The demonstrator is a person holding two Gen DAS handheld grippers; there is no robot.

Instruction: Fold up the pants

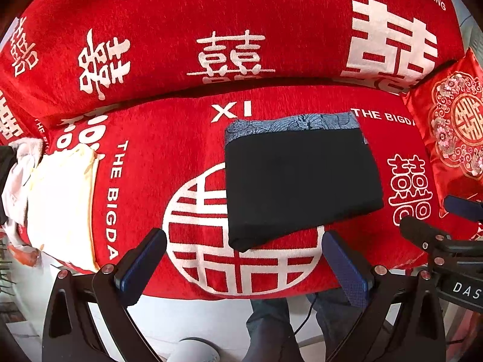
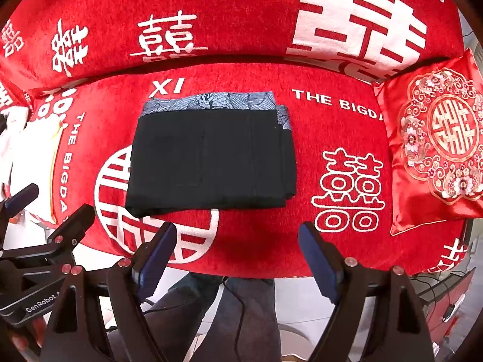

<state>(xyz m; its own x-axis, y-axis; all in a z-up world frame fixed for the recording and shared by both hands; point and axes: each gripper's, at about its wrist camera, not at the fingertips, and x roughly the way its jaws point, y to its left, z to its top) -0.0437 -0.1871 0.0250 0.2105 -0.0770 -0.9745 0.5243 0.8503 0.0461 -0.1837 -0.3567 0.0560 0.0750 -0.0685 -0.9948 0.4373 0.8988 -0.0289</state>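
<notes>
Two spread grippers (image 1: 243, 267) (image 2: 237, 258) hover over one folded pants (image 2: 211, 157).

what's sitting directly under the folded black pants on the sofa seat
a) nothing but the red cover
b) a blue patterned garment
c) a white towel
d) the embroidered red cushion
b: a blue patterned garment shows along the far edge of the folded black pants and at their right corner, so the pants lie on top of it; the embroidered red cushion sits apart to the right.
</notes>
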